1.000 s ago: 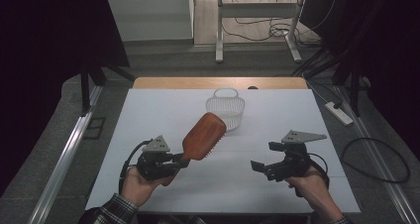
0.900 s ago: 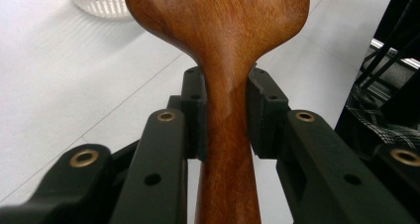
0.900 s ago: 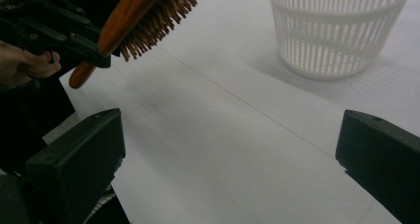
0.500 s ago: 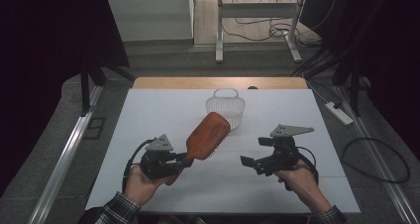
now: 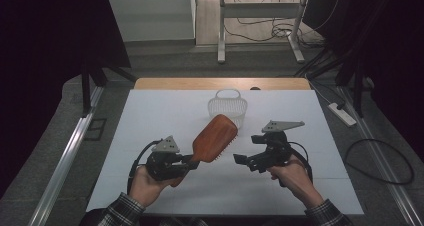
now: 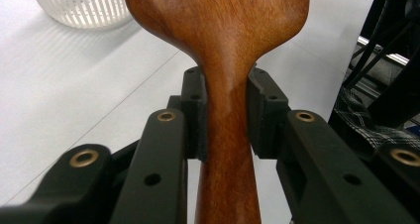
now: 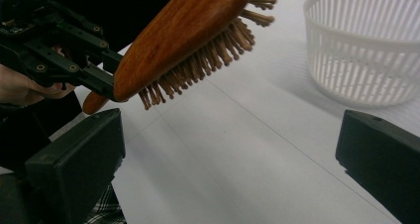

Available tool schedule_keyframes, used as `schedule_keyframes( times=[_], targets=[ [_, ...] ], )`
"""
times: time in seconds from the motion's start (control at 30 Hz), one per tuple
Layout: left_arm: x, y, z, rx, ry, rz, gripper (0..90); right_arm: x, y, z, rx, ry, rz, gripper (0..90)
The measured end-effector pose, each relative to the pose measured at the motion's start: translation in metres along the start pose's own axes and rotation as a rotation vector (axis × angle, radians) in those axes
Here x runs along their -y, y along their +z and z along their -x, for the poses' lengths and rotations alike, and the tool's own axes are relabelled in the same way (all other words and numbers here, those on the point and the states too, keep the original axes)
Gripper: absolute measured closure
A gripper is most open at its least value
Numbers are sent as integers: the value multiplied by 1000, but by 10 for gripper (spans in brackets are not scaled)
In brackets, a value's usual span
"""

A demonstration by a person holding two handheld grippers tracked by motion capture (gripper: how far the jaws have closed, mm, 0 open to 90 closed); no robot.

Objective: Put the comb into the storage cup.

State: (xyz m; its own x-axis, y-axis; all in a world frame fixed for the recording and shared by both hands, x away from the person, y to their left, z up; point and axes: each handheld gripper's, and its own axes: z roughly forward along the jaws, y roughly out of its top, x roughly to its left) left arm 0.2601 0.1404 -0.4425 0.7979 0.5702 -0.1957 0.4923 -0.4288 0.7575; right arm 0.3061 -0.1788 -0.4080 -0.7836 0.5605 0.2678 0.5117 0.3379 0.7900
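Note:
A brown wooden hairbrush (image 5: 216,137) is held off the white table (image 5: 150,116), bristles facing down and right. My left gripper (image 5: 192,161) is shut on its handle; in the left gripper view both pads (image 6: 195,105) press the narrow neck of the hairbrush (image 6: 218,26). My right gripper (image 5: 242,162) hovers just right of the brush head, open, with nothing between its jaws. In the right gripper view the hairbrush (image 7: 183,35) hangs up and to the left, in front of my open right gripper (image 7: 233,154), with the left gripper (image 7: 74,50) behind it.
A white slatted basket (image 5: 227,106) stands upright at the back middle of the table, just beyond the brush head; the same basket (image 7: 361,50) sits at the upper right in the right gripper view. Bare table surface lies to both sides.
My right gripper has moved left, closer to the brush head. The left gripper has kept its hold on the handle with little movement.

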Motion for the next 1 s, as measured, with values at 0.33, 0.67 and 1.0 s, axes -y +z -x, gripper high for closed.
schedule_keyframes(
  times=[0.33, 0.67, 1.0],
  targets=[
    [-2, 0, 0, 8, 2, 8, 725, -12, 14, -3, -28, 37, -3, 0],
    [-4, -1, 4, 25, 21, 22, 725, -25, 24, -10, -30, 66, -21, 0],
    [-5, -1, 5, 34, 36, 32, 725, -32, 35, -9, -85, 135, -32, 0]
  ],
)
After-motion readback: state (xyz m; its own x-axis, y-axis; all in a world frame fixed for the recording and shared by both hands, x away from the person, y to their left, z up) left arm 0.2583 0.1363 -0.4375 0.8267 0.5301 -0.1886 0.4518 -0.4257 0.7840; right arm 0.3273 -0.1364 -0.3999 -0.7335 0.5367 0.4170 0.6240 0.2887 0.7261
